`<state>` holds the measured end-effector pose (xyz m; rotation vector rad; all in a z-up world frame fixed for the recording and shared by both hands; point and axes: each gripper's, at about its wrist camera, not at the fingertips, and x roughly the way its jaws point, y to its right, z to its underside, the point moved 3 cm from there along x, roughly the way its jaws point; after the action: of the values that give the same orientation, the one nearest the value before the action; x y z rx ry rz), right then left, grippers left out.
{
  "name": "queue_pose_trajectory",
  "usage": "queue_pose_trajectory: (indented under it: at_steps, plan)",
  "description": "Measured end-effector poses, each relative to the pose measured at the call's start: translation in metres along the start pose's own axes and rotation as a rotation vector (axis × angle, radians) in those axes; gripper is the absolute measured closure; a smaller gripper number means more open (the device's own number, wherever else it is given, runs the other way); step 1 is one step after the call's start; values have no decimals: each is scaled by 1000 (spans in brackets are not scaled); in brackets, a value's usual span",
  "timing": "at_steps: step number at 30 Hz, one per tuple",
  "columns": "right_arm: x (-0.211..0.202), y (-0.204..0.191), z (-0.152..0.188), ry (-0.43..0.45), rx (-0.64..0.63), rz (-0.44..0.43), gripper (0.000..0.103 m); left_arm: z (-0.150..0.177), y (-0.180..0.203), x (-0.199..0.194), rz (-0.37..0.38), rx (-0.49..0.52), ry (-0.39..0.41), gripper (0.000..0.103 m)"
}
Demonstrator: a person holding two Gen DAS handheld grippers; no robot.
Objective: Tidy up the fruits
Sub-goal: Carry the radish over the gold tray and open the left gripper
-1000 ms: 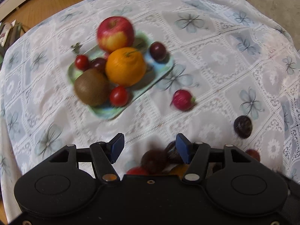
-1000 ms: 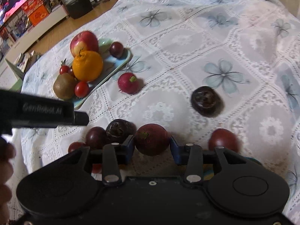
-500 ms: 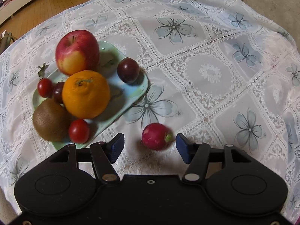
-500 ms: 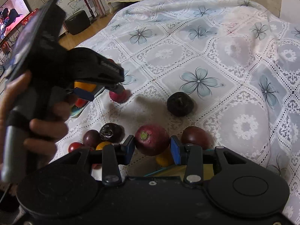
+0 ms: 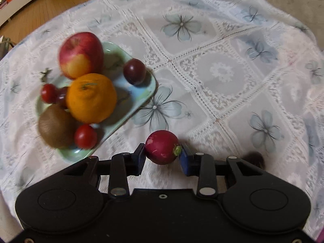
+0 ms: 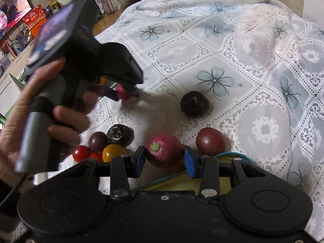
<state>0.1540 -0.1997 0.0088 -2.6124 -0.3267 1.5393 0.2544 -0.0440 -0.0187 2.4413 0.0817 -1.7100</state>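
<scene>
My left gripper (image 5: pixel 162 158) is shut on a small pink-red radish (image 5: pixel 162 146), just right of the pale green plate (image 5: pixel 141 93). The plate holds an apple (image 5: pixel 81 54), an orange (image 5: pixel 92 98), a kiwi (image 5: pixel 54 129), cherry tomatoes (image 5: pixel 85 136) and a dark plum (image 5: pixel 134 71). My right gripper (image 6: pixel 164 161) is shut on a larger red radish (image 6: pixel 164 149) above a yellow tray (image 6: pixel 210 184). The left gripper also shows in the right wrist view (image 6: pixel 123 92), hand-held, with its radish.
On the lace tablecloth (image 6: pixel 222 46) lie two dark wrinkled fruits (image 6: pixel 194 103) (image 6: pixel 118 133), a purple passion fruit (image 6: pixel 210 140), a plum (image 6: pixel 97 140), red tomatoes (image 6: pixel 81 153) and a yellow tomato (image 6: pixel 113 152). The table edge and floor lie far left.
My left gripper moved forward onto the small radish and shut on it. My right gripper has kept its radish and lifted slightly.
</scene>
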Motion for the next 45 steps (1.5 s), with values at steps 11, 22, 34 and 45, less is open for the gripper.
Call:
queue_pose_trajectory:
  at_steps: [11,22,34,45]
  plan:
    - [-35,-11,4,31,78,38,60,63,-40,-98,27,-41,37,59]
    - [-51,-15,54,0,147,83,60,158,-47,-120,41,-71,9,59]
    - [-68,3,85,-30,91,79,60,223,-27,-113,36,-91,-40,59]
    - [-71,6,96,-72,-4,73,60,247,-21,-102,31,-95,-74,59]
